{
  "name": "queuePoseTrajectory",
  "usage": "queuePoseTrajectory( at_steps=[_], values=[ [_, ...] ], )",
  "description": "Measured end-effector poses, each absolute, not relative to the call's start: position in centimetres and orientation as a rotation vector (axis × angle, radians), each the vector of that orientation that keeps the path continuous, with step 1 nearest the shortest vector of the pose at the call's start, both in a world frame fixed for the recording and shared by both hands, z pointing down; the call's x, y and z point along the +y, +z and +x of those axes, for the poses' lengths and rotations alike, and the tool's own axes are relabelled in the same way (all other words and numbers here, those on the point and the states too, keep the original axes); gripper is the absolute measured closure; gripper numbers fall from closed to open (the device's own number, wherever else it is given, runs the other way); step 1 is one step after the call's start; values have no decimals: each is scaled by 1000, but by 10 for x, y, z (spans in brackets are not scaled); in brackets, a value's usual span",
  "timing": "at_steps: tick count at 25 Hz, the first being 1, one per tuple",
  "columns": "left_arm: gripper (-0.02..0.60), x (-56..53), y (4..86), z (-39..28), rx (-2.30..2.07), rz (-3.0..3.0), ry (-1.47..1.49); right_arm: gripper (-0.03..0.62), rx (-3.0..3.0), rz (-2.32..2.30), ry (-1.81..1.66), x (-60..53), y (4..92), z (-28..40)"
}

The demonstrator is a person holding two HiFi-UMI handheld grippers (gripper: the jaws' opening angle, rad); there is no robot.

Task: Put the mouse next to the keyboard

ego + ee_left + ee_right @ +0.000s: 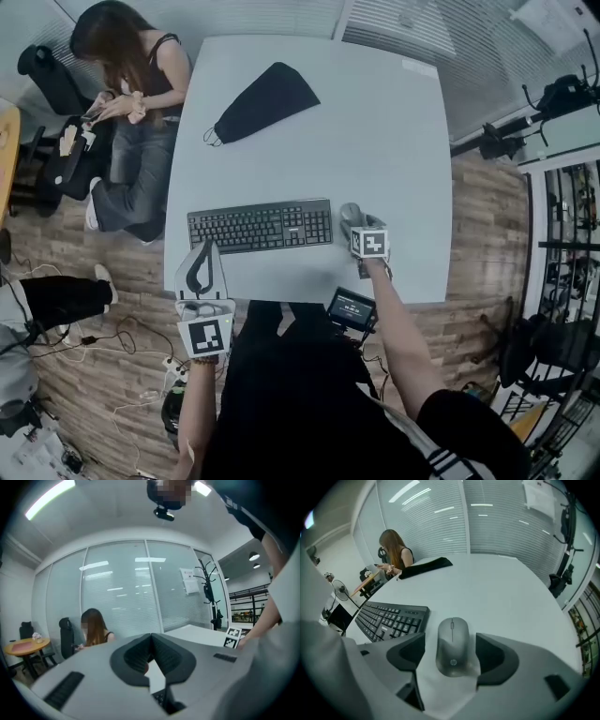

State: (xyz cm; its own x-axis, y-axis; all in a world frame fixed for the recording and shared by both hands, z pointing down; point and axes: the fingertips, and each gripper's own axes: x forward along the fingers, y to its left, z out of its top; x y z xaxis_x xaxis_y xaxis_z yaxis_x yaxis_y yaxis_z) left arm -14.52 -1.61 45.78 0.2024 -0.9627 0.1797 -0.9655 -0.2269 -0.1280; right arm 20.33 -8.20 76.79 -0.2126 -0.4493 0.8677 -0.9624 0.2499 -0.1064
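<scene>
A grey mouse (452,641) lies flat on the white table (375,131), just right of the black keyboard (260,226), whose right end (391,618) shows in the right gripper view. My right gripper (353,223) points steeply down over the mouse. Its jaws stand open on either side of the mouse, with a narrow gap at each pad. My left gripper (202,253) hovers at the table's near edge, in front of the keyboard's left end. Its pads (140,653) meet at the tips, shut with nothing between them.
A black cloth pouch (262,101) lies at the table's far left. A seated person (131,84) is beside the table's left edge. A small device with a screen (351,307) sits at the near edge. Cables lie on the wooden floor (122,347).
</scene>
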Motion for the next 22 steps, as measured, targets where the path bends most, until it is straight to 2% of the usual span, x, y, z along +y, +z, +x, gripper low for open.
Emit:
queuePoseTrajectory(
  at_steps=[6, 12, 14, 22],
  values=[
    [578, -19, 610, -247, -1891, 2078, 492, 283, -2041, 1045, 847, -58, 747, 141],
    [551, 10, 742, -308, -1708, 1792, 605, 290, -1982, 933, 967, -36, 773, 108],
    [532, 14, 759, -313, -1652, 1747, 567, 289, -1952, 925, 1010, -32, 781, 105],
    [523, -3, 776, -282, -1433, 1768, 495, 287, -1910, 965, 1091, -24, 787, 105]
  ],
)
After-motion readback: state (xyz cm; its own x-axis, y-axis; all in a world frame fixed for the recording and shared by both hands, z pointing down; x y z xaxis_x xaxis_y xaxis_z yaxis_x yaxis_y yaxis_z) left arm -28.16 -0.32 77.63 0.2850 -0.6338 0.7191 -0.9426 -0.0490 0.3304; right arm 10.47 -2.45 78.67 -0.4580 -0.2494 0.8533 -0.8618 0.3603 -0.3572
